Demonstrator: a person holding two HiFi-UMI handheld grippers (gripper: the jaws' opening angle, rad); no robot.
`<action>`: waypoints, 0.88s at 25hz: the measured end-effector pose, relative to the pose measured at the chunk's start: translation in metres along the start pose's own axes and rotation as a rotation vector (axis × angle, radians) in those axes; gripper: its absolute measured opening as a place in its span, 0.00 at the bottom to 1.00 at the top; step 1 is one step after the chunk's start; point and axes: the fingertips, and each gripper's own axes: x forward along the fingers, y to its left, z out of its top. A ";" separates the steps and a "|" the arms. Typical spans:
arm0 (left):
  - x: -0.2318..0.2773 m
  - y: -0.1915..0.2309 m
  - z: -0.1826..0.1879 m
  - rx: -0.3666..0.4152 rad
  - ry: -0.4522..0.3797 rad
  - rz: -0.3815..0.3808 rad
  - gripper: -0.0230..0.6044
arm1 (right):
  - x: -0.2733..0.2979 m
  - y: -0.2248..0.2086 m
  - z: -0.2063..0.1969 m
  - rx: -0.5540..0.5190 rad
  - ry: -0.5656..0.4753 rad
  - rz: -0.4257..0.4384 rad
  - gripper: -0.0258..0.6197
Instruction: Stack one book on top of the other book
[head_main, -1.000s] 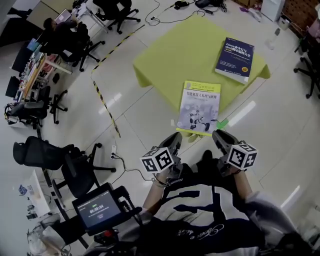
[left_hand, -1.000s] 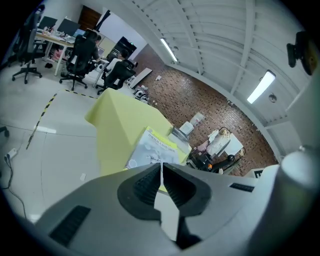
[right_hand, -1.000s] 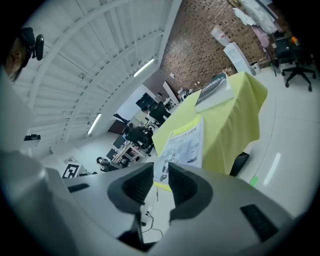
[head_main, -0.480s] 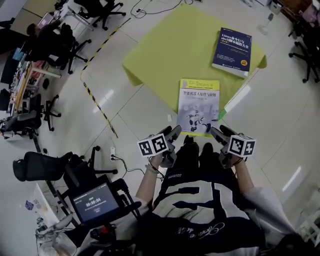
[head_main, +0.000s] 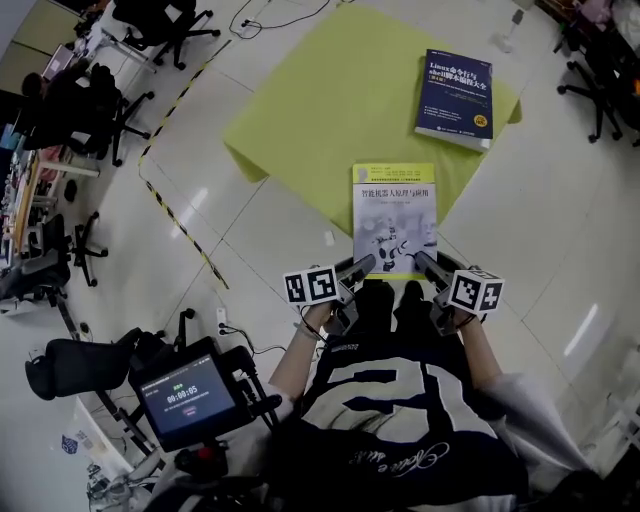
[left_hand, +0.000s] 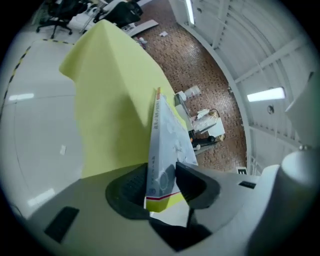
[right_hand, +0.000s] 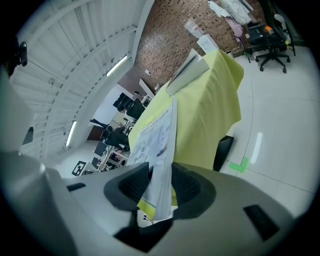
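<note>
Your left gripper (head_main: 360, 267) and right gripper (head_main: 424, 263), jaws just closing, each pinch a near corner of the white book (head_main: 394, 215). It lies at the yellow cloth's (head_main: 320, 110) near edge, well apart from the blue book (head_main: 454, 84).

Two books: one pale grey-and-yellow paperback book (head_main: 394, 215) and one dark blue paperback book (head_main: 453, 85). One counter draped in yellow-green cloth (head_main: 320, 110). Two hand-held grippers, the left gripper (head_main: 360, 268) and the right gripper (head_main: 424, 264), each carrying one marker cube. The fingers of both have just been closing on the pale book's near edge. One small black screen (head_main: 188, 399). One black-and-yellow striped tape line (head_main: 185, 225). At least four black office chairs (head_main: 85, 357).
</note>
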 end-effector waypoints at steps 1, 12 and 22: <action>-0.001 -0.003 -0.001 0.038 0.015 0.007 0.29 | -0.003 0.003 0.001 0.000 -0.003 -0.002 0.24; -0.050 -0.056 -0.001 0.217 0.065 -0.082 0.25 | -0.044 0.067 0.005 0.039 -0.080 0.052 0.18; -0.055 -0.128 0.030 0.367 0.005 -0.188 0.25 | -0.091 0.099 0.055 -0.053 -0.239 0.043 0.18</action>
